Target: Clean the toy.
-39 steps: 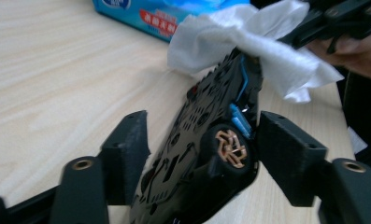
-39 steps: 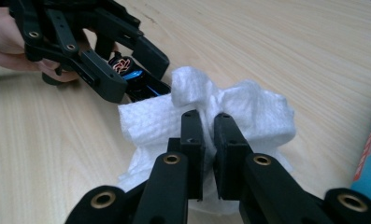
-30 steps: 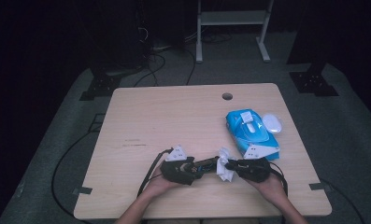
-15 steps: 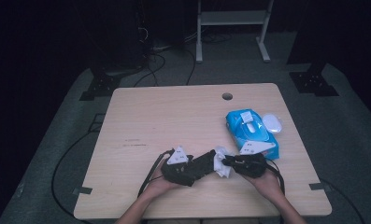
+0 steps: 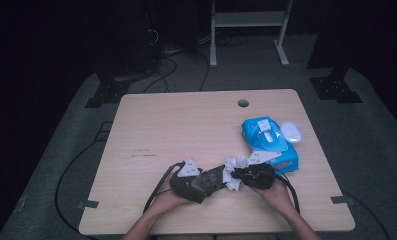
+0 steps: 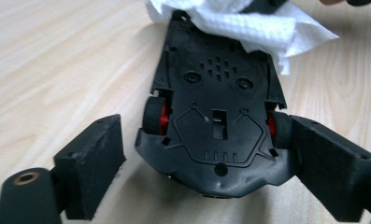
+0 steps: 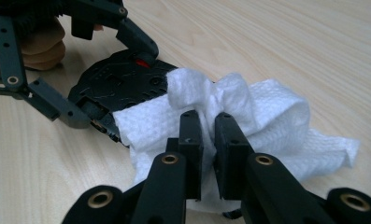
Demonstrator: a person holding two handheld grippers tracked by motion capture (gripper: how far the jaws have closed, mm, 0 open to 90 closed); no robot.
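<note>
Near the front edge of the bench (image 5: 151,125), the left tool (image 6: 211,154) stands with its jaws spread; they have just been opening, and the black toy car (image 6: 216,116) lies upside down between them, one pad touching a rear wheel on one side, the other pad standing clear of it. The right tool (image 7: 206,140) is closed, pinching a crumpled white wipe (image 7: 262,116) that rests against the car's far end. In the high view both tools sit close together, just left of the blue wipe pack (image 5: 268,142), which lies near the right edge with a white lid (image 5: 291,132) touching it. The whole left and back of the bench lie bare, up to the round hole (image 5: 243,103).
</note>
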